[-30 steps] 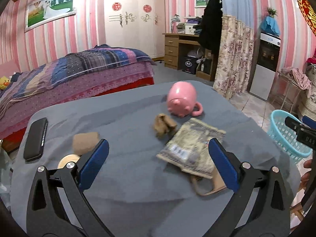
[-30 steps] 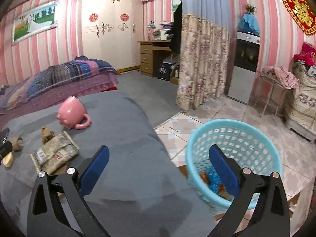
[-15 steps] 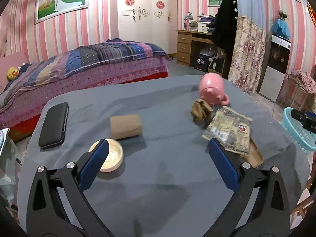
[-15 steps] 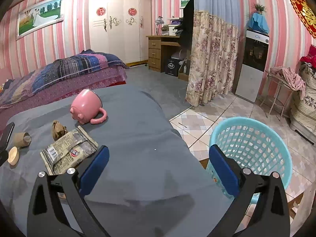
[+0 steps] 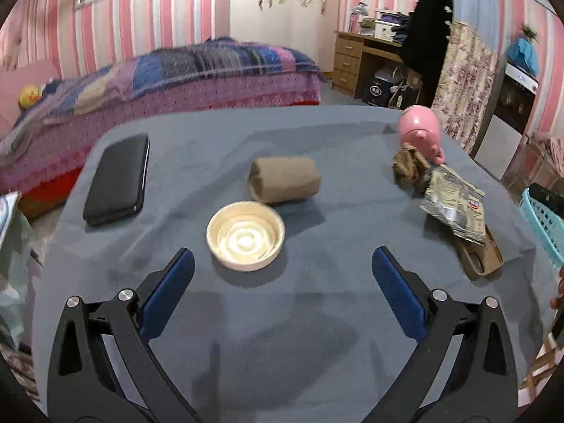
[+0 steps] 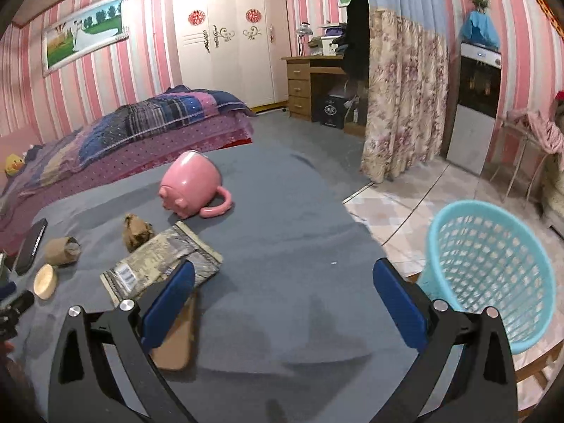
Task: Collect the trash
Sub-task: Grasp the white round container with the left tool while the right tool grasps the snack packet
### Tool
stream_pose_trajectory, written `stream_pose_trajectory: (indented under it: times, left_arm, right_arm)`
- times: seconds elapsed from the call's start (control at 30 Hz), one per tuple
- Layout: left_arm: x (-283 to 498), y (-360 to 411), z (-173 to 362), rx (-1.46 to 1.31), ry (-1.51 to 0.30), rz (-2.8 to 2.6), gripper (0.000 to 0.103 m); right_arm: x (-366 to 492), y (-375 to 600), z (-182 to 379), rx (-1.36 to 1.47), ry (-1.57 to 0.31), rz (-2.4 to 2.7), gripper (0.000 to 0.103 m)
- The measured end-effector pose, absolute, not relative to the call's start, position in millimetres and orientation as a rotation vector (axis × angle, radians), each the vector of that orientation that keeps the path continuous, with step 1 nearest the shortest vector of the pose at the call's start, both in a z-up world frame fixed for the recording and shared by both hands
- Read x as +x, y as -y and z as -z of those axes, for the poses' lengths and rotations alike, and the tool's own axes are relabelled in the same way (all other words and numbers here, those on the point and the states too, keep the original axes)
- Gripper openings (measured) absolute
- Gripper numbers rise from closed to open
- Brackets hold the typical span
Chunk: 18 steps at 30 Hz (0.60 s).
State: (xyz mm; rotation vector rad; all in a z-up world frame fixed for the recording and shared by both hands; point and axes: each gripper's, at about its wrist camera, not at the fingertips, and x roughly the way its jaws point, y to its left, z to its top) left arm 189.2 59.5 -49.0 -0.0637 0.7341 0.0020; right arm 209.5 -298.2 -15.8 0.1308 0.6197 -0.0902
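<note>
On the grey cloth table (image 5: 282, 335) lie a round cream lid (image 5: 245, 235), a brown paper roll (image 5: 284, 179), a crumpled brown wad (image 5: 409, 171) and a printed snack packet (image 5: 454, 203). My left gripper (image 5: 282, 283) is open and empty, just short of the lid. My right gripper (image 6: 283, 294) is open and empty over the table's right part, with the packet (image 6: 160, 264) by its left finger. A light blue mesh basket (image 6: 490, 264) stands on the floor to the right of the table.
A black phone (image 5: 118, 179) lies at the table's left. A pink pig mug (image 6: 192, 185) lies tipped at the back. A brown flat case (image 6: 176, 338) lies under the packet. A bed (image 5: 158, 81), desk and floral curtain (image 6: 402, 95) stand behind.
My left gripper has swung left from the packet toward the lid and roll. My right gripper has swung left from above the basket to over the table.
</note>
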Motion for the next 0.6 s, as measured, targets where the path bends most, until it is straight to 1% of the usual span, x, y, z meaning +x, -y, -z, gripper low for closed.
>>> stream_pose_trajectory:
  times: [0.17,0.27,0.47,0.57,0.6]
  left_arm:
    - [205.2,-73.7,63.7,-0.104,-0.769,-0.012,0.097]
    - [216.2,-74.9,64.5,-0.099,-0.771,-0.032,0.097]
    - [226.8,-71.7,67.5,-0.043,-0.771,-0.067,0.097]
    - [233.0,-70.3,68.9,-0.031,-0.779,-0.061,0.097]
    - [234.2,-70.0,68.4,-0.027,-0.777,-0.06,0.097]
  right_arm:
    - [225.1,278.9,27.1,0.092,-0.713,0.059,0.099]
    - [226.9,271.2,30.9,0.085,-0.704,0.06,0.099]
    - [245.2,241.2,42.6,0.045,-0.759,-0.013,0.098]
    - [254.1,230.9,49.3,0.036,-0.786,-0.032,0.095]
    - [257.9,227.7,53.3,0.034,-0.803,-0.039,0.091]
